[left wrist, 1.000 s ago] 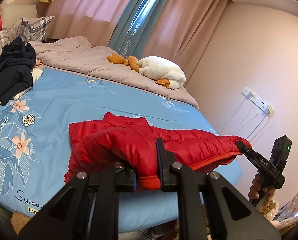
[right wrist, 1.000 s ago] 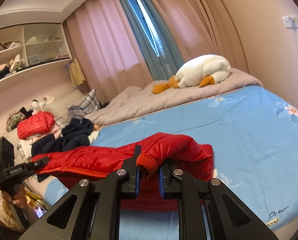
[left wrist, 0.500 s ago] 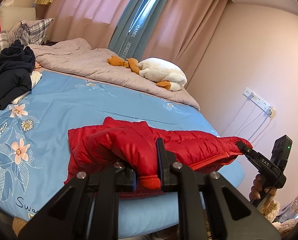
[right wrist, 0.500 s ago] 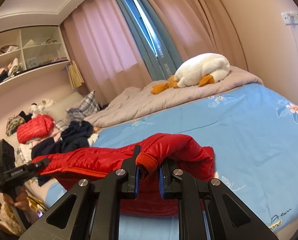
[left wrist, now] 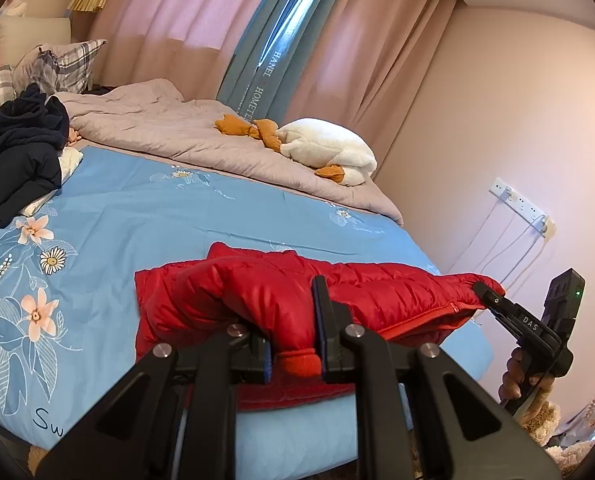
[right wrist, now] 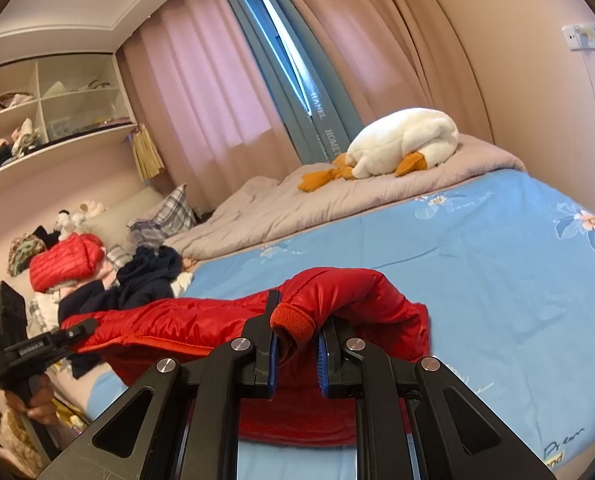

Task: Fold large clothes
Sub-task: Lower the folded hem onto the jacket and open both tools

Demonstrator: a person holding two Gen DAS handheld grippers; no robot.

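Gripping red jacket [left wrist: 381,296] sleeve cuffs, left tongs [left wrist: 295,354] and right tongs [right wrist: 295,346] both clamped. Advice: cross sleeves inward over jacket body, level, on bed [left wrist: 145,216], then release.

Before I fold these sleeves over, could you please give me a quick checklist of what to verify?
1. The left gripper is shut on a sleeve cuff: ok.
2. The right gripper is shut on the other cuff: ok.
3. The red jacket rests on the bed: ok.
4. The dark clothes pile lies apart from the jacket: ok.
5. The zipper is fully closed: cannot tell.
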